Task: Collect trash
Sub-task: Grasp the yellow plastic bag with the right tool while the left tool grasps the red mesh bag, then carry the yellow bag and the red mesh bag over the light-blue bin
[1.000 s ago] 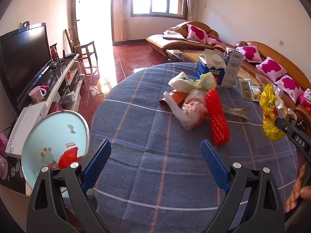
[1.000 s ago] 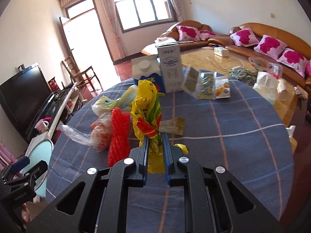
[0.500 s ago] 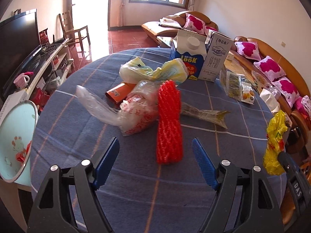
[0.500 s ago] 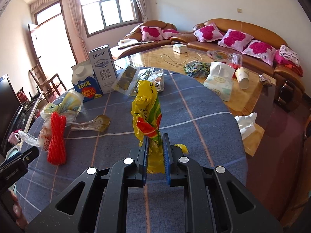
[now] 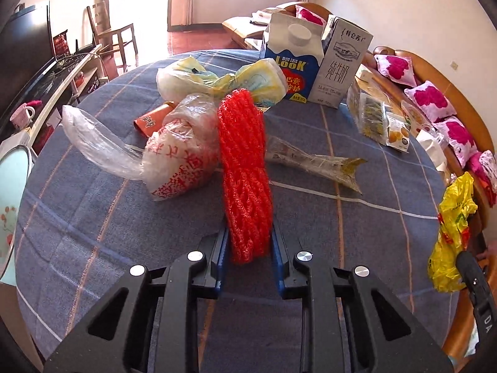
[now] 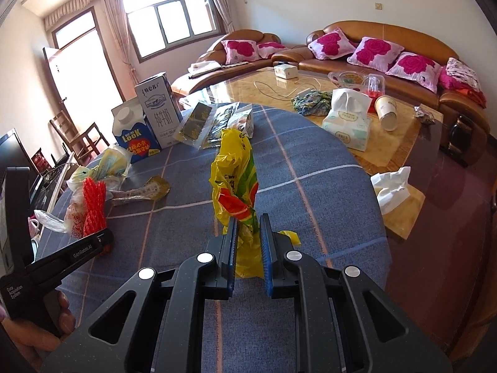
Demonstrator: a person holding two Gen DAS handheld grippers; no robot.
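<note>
A red foam net (image 5: 243,168) lies lengthwise on the blue checked tablecloth (image 5: 341,233). My left gripper (image 5: 247,248) has its jaws closing on the net's near end, with both blue pads pressing its sides. The net also shows at the left of the right wrist view (image 6: 93,208). My right gripper (image 6: 248,242) is shut on a crumpled yellow plastic bag (image 6: 234,174), held upright above the cloth. That bag (image 5: 453,227) appears at the right edge of the left wrist view.
Beside the net lie a clear red-printed bag (image 5: 180,161), a pale yellow bag (image 5: 217,80), an orange wrapper (image 5: 152,119) and a twisted wrapper (image 5: 313,161). Two milk cartons (image 5: 292,62) and snack packets (image 5: 372,115) stand behind. A light blue bin (image 5: 12,199) sits at the table's left.
My left gripper moved forward and down to the red foam net and closed from wide open onto its near end. The right gripper swung rightward, still holding the yellow bag.
</note>
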